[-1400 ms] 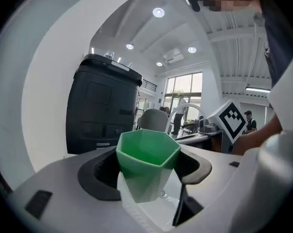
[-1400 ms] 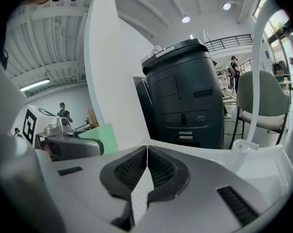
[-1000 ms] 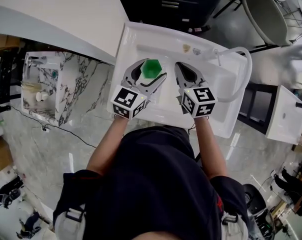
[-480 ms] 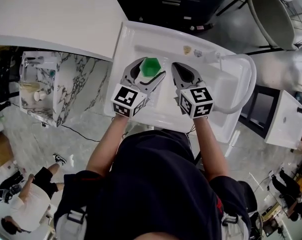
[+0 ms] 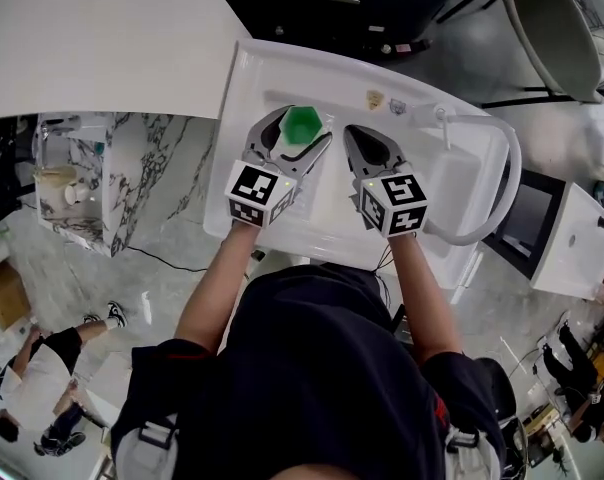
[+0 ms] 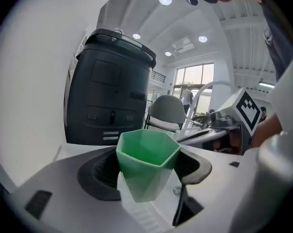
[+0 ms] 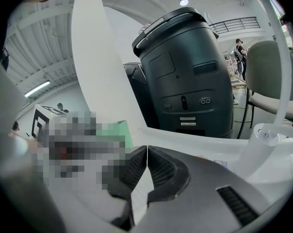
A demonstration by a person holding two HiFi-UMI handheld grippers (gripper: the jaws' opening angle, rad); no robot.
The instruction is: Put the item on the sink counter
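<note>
The right gripper (image 7: pixel 146 154) was clenched on nothing. The left gripper (image 5: pixel 304 133) grasped the green cup (image 6: pixel 147 161) by its sides, above the white sink (image 5: pixel 272 63). Whether the cup's base touched the sink could not be told. The cup was faceted, open-topped, upright, and narrowed toward its base.
</note>
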